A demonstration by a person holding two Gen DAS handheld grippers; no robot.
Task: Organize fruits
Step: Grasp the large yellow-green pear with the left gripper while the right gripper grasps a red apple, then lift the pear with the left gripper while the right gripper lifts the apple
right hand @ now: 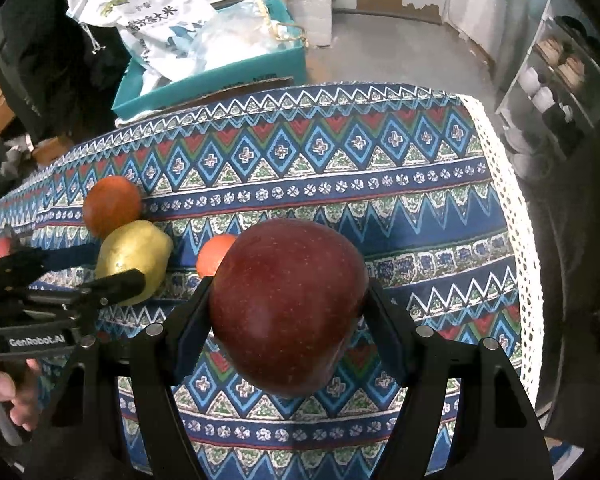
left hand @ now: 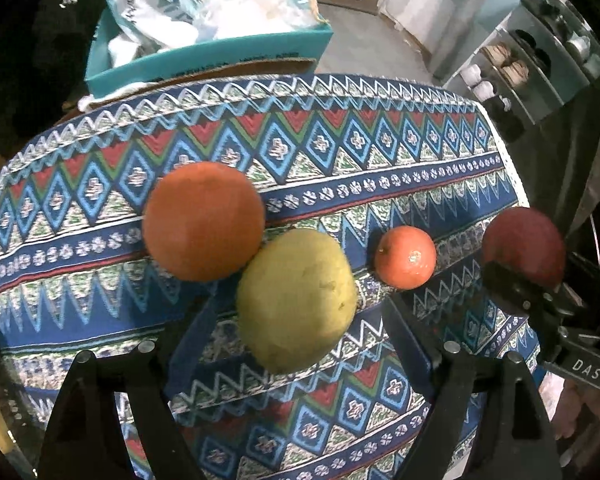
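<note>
A large orange [left hand: 203, 221] touches a yellow-green pear [left hand: 297, 299] on the patterned tablecloth [left hand: 340, 152]. A small tangerine [left hand: 405, 257] lies to their right. My left gripper [left hand: 300, 312] is open with the pear between its fingers. My right gripper [right hand: 288, 304] is shut on a dark red apple [right hand: 288, 304], held above the cloth; the apple also shows in the left wrist view [left hand: 524, 246]. In the right wrist view the orange [right hand: 112, 205], pear [right hand: 134, 258] and tangerine [right hand: 212, 254] lie left of the apple. The left gripper [right hand: 100, 280] shows there beside the pear.
A teal box [left hand: 204, 60] with plastic bags stands behind the table's far edge. A shoe rack [left hand: 540, 64] is at the far right. The tablecloth's white lace edge [right hand: 512, 216] marks the table's right side. A small red fruit [right hand: 2, 246] shows at the far left.
</note>
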